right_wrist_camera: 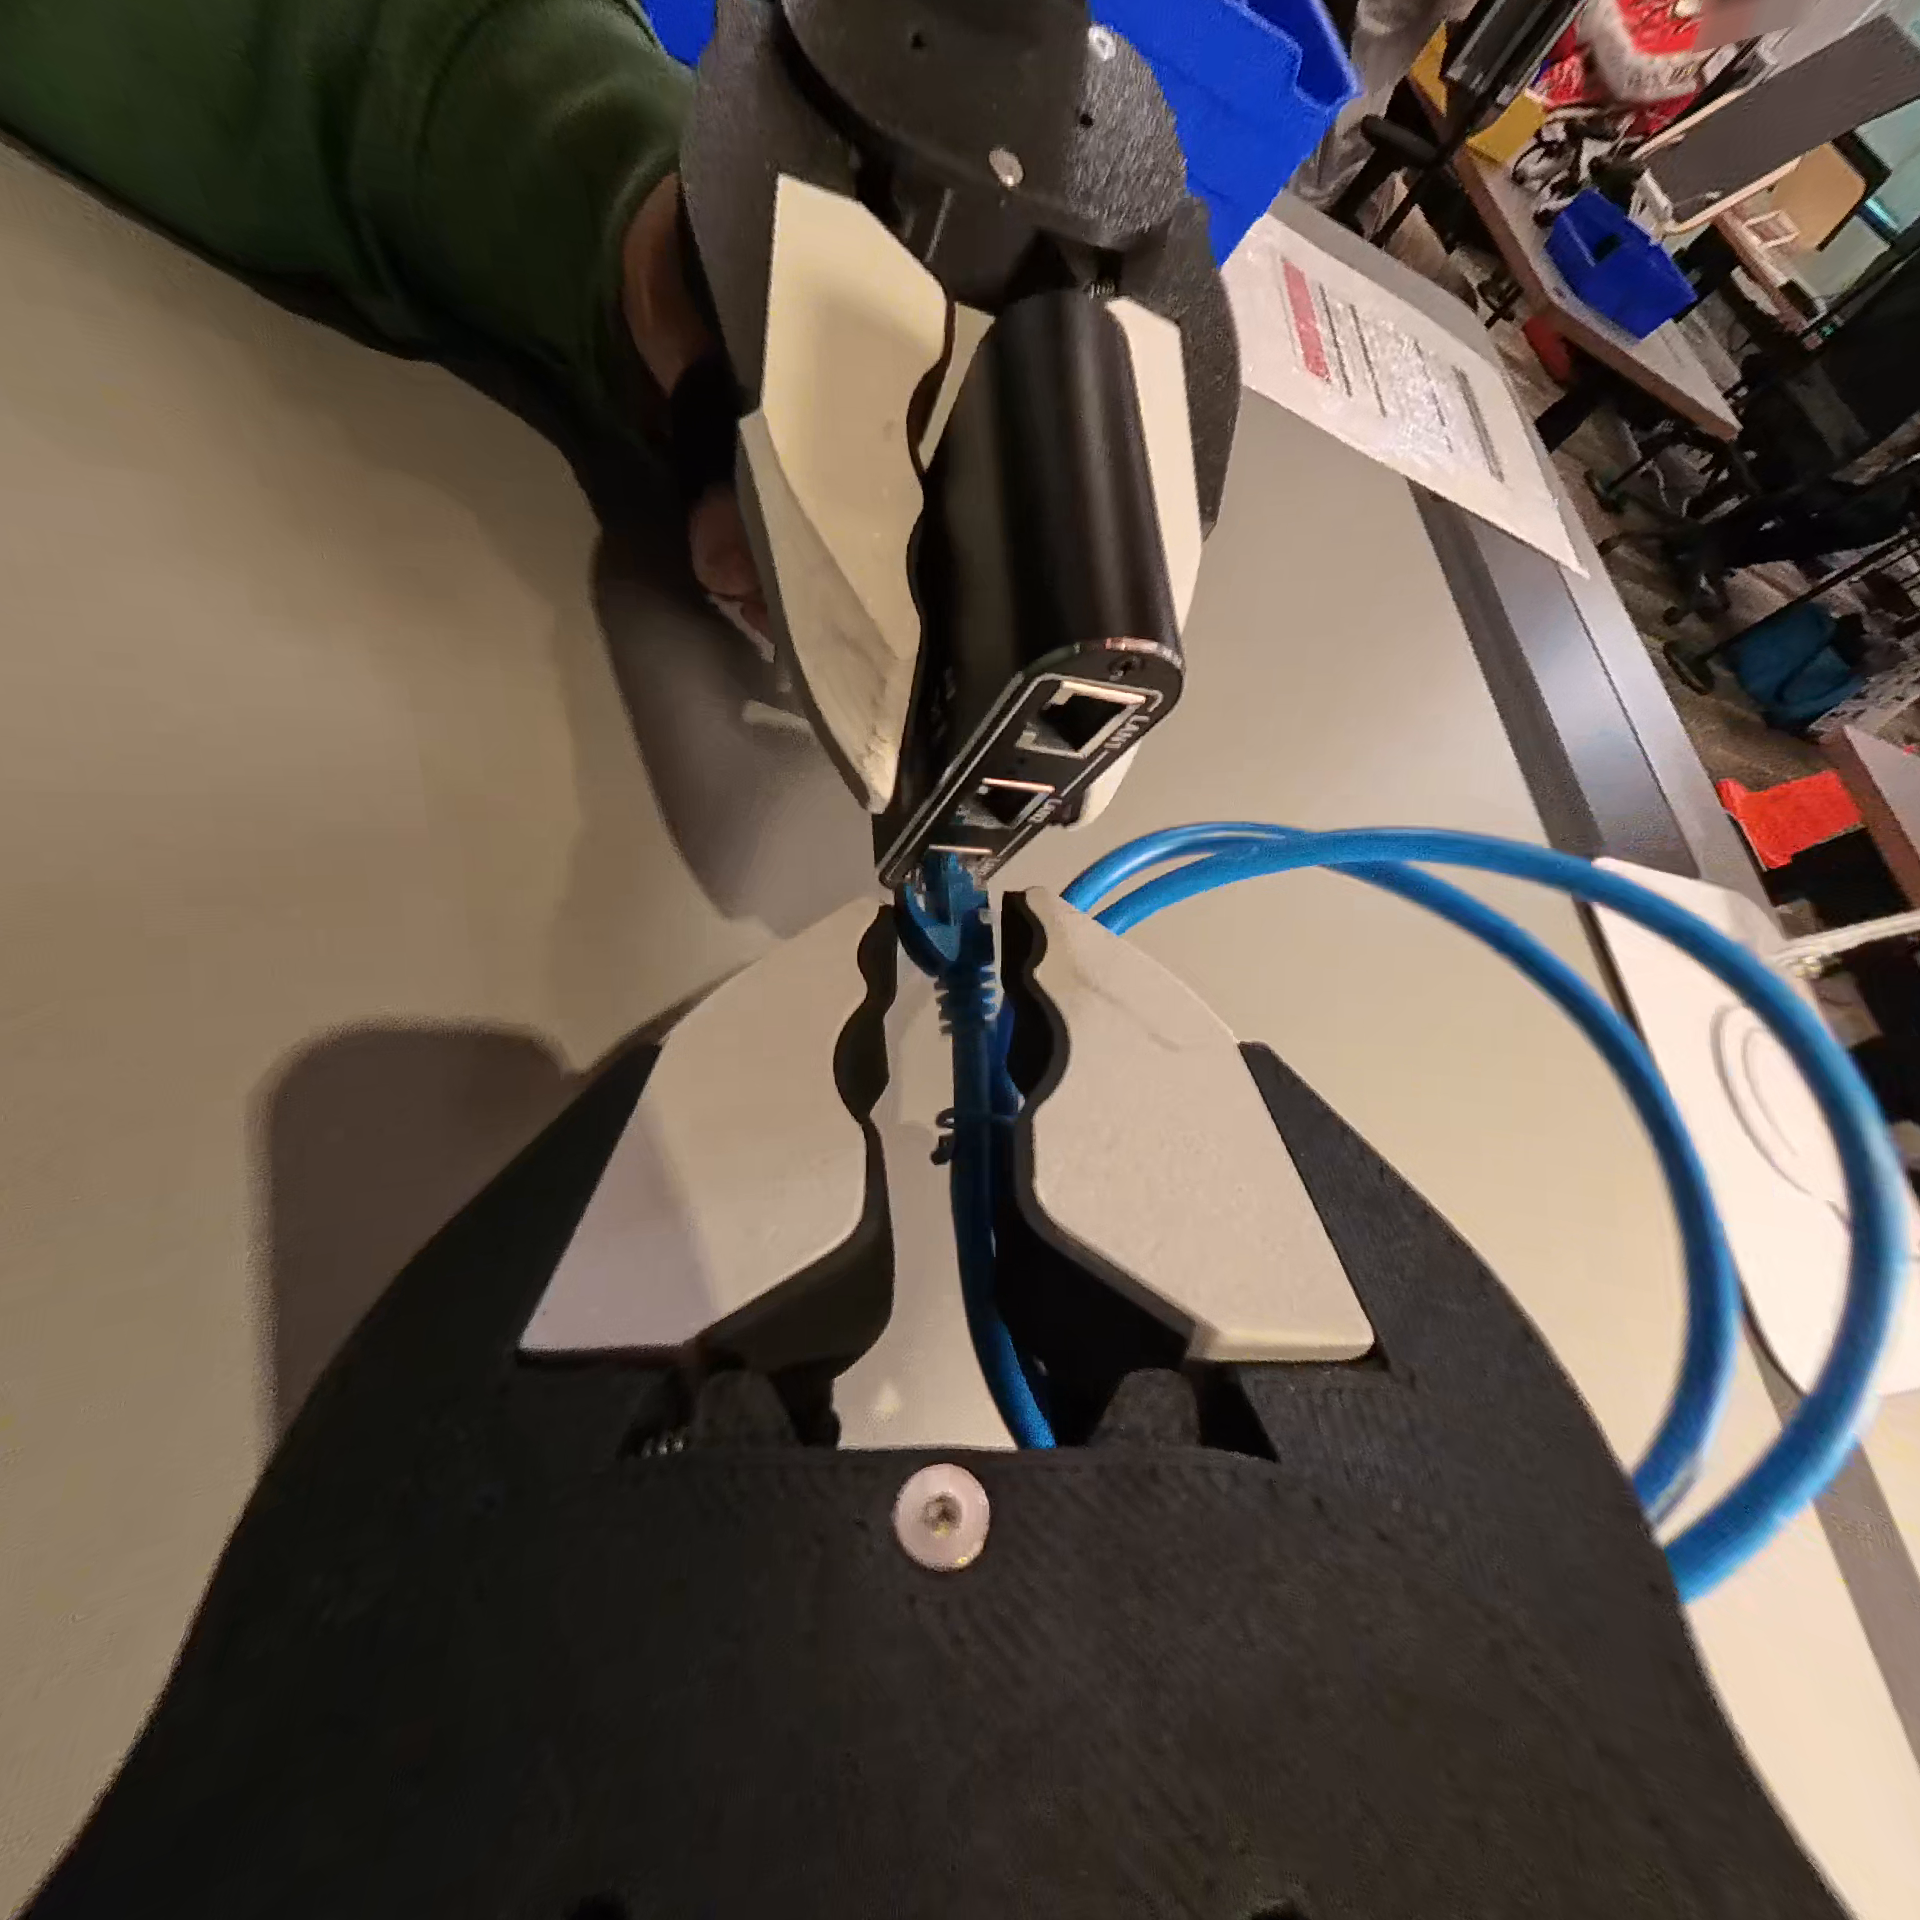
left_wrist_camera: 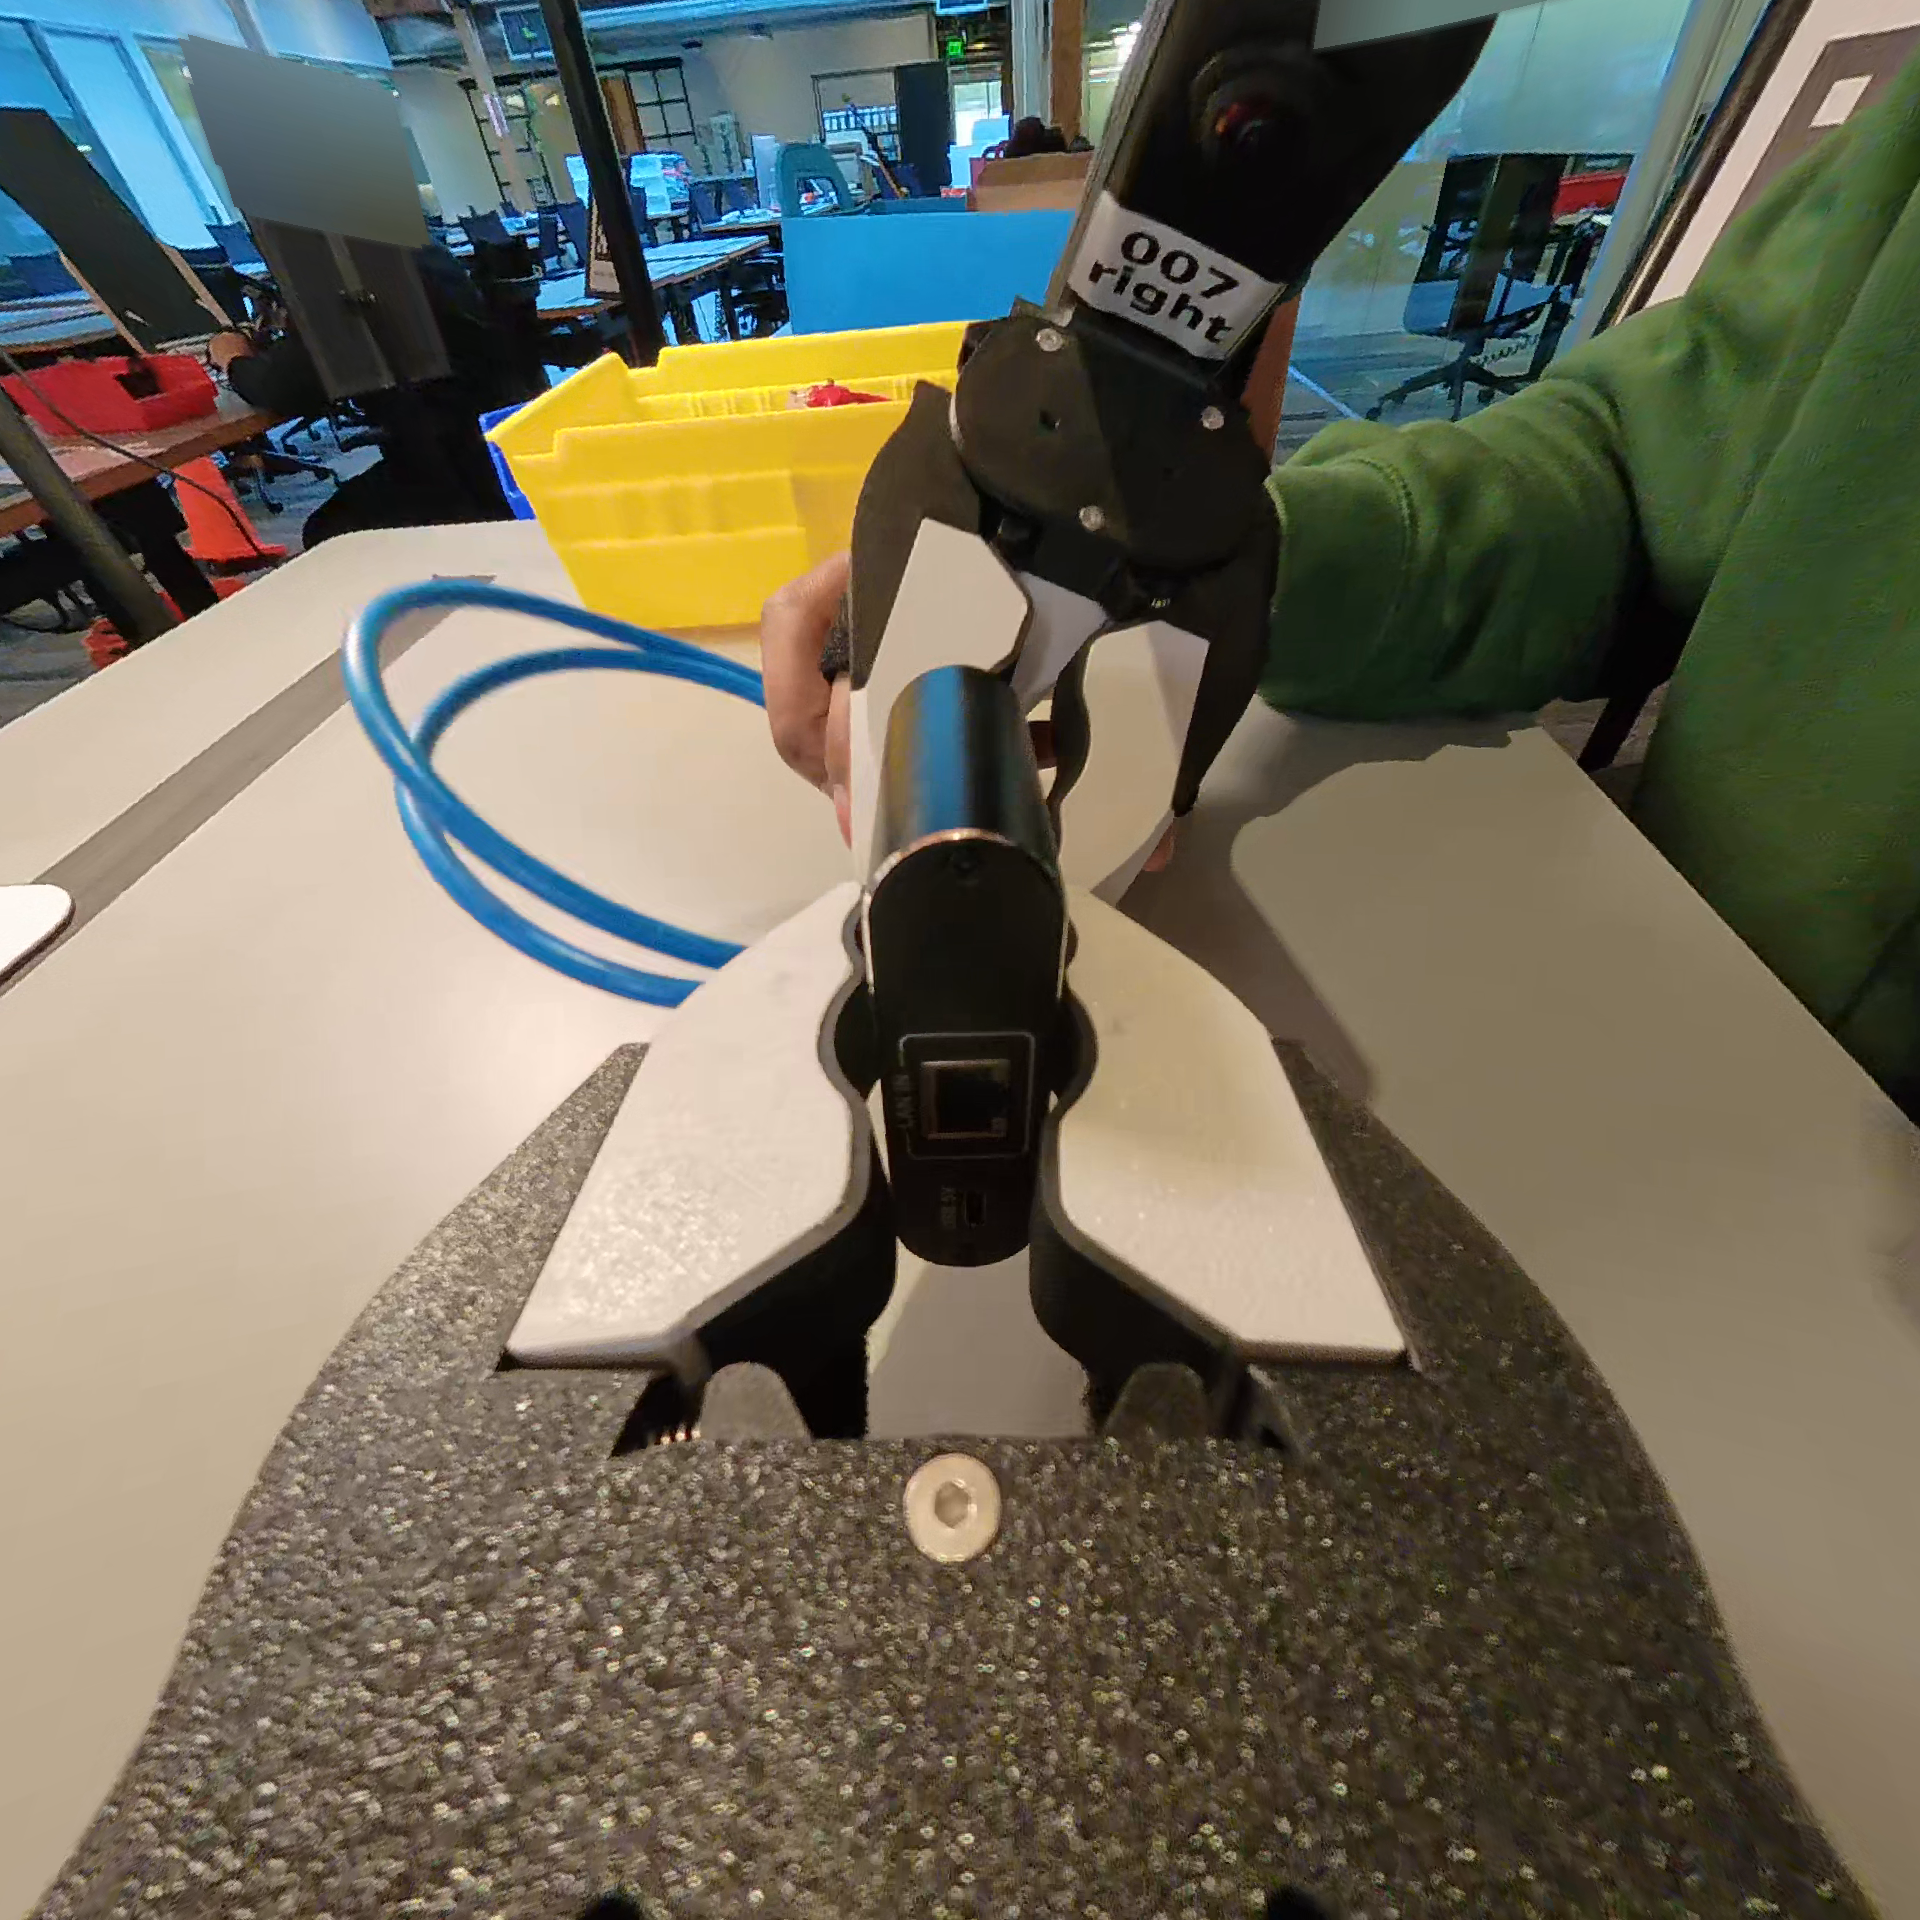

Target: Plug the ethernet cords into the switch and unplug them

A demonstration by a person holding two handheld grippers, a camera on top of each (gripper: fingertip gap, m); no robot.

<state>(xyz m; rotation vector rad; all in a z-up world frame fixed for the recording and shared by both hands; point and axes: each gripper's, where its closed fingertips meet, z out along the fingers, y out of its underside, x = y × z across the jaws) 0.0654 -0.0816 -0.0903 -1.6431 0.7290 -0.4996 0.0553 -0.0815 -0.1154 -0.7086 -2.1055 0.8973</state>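
Note:
My left gripper is shut on a black switch and holds it above the grey table. One port on its near end faces this camera. In the right wrist view the switch shows three ports on its other end, held by the left gripper. My right gripper is shut on the plug end of a blue ethernet cord. The plug tip sits at the lowest port; the two upper ports are empty. The cord loops over the table. The right gripper faces me beyond the switch.
A yellow bin stands at the table's far edge, with a blue bin beside it. A sheet in a plastic sleeve and a white round device lie on the table. A green sleeve reaches in from the right. My left and right fingertips are right by each other. From either gripper's tips it is about 40 centimetres to the white round device.

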